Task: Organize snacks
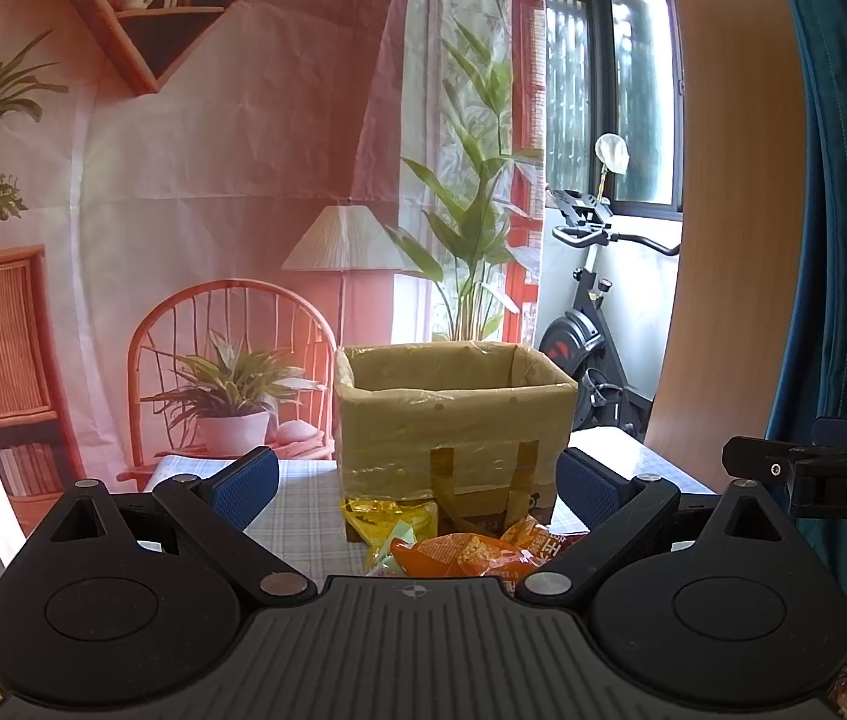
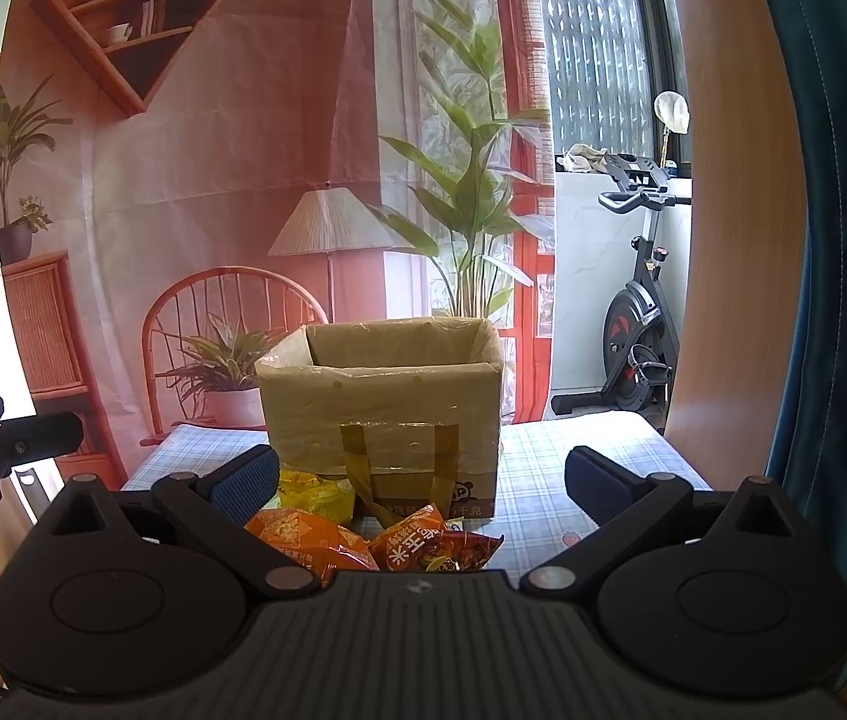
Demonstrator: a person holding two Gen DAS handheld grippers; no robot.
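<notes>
Snacks (image 2: 375, 534) lay before the box (image 2: 381, 402); both tongs, left (image 1: 417, 480) and right (image 2: 417, 480), gaped wide, empty. Best pinch one packet's edge.

Both wrist cameras sit low, just above the checked surface (image 1: 303, 516), looking forward along their own fingers toward the cardboard box (image 1: 453, 420) and the printed backdrop (image 1: 231, 180). The left view stands slightly left of the right; both share the box, snack packets (image 2: 363, 540) and exercise bike (image 2: 639, 348).
</notes>
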